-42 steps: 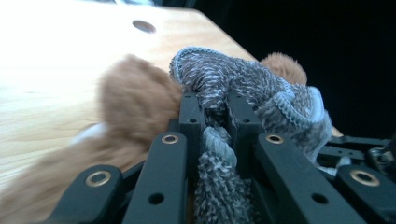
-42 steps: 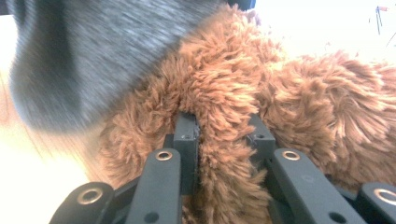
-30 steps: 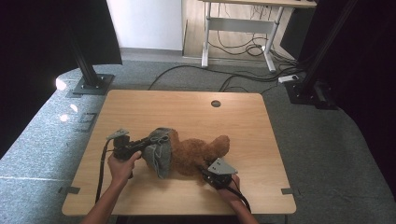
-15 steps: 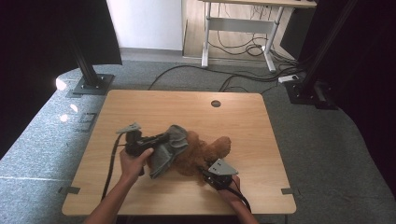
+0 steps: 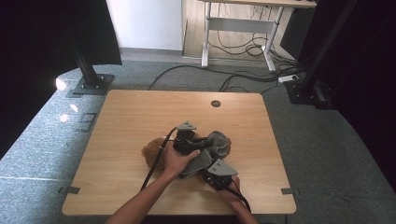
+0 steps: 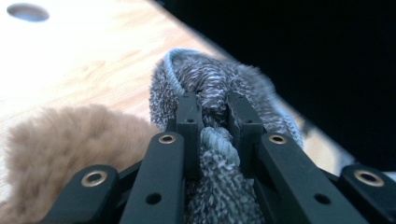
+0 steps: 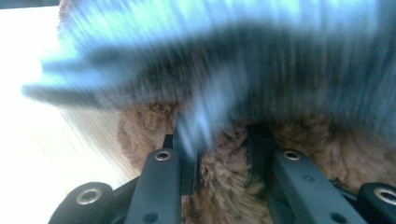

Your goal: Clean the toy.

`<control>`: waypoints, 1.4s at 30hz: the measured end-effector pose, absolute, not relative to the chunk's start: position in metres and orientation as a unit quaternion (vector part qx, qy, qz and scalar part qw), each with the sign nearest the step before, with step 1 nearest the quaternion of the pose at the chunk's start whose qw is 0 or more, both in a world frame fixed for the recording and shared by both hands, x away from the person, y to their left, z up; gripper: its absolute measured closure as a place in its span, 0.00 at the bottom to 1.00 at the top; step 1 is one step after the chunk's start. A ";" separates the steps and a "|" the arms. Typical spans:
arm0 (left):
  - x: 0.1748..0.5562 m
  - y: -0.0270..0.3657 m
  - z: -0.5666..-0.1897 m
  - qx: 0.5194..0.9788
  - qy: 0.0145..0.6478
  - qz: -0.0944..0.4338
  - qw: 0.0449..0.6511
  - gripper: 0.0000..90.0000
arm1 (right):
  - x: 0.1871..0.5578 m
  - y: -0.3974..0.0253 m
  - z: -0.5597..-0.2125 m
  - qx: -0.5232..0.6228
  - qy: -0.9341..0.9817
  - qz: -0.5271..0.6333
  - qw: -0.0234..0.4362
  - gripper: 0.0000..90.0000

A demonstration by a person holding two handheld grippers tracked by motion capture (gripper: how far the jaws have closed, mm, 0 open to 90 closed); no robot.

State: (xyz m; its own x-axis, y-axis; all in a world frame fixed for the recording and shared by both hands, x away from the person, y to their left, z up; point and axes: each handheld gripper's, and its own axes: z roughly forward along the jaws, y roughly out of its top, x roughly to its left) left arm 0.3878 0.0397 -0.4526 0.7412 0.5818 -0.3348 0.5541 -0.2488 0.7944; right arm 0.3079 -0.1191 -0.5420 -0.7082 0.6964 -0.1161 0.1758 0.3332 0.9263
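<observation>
Setting: wooden table [image 5: 130, 121] on grey carpet, cables trailed behind.
Toy: brown plush toy [image 5: 152, 151] laid near the table's front edge, largely covered by hands.
Cloth: grey cloth [image 5: 219, 142] draped over the toy.
Left gripper [image 6: 214, 116]: clamped on the cloth.
Right gripper [image 7: 219, 140]: pinched on brown fur; cloth above blurred.

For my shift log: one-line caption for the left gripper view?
Left gripper clamps grey knit fabric beside brown plush toy.
</observation>
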 end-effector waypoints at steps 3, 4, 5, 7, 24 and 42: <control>0.389 0.036 -0.454 0.794 0.362 0.028 0.488 0.86 | 0.308 -0.119 -0.542 0.281 0.776 0.501 0.261 0.80; 0.389 0.036 -0.454 0.794 0.362 0.028 0.488 0.86 | 0.308 -0.119 -0.542 0.281 0.775 0.502 0.260 0.80; 0.389 0.038 -0.453 0.802 0.358 0.051 0.475 0.87 | 0.308 -0.119 -0.542 0.281 0.776 0.502 0.260 0.80; 0.388 0.046 -0.452 0.798 0.361 0.064 0.478 0.87 | 0.308 -0.119 -0.542 0.281 0.776 0.501 0.260 0.80; 0.385 0.194 -0.446 0.701 0.444 0.086 0.551 0.88 | 0.310 -0.121 -0.543 0.288 0.772 0.508 0.252 0.80; 0.353 0.223 -0.488 0.704 0.453 0.072 0.542 0.88 | 0.298 -0.125 -0.542 0.296 0.776 0.516 0.211 0.76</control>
State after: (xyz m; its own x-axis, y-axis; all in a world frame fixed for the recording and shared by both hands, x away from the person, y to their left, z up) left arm 0.3531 0.2233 -0.4876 0.5786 0.7157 -0.3912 0.5605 -0.0004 0.8282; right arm 0.2981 -0.1254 -0.5417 -0.7365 0.6760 -0.0219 0.2419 0.2936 0.9248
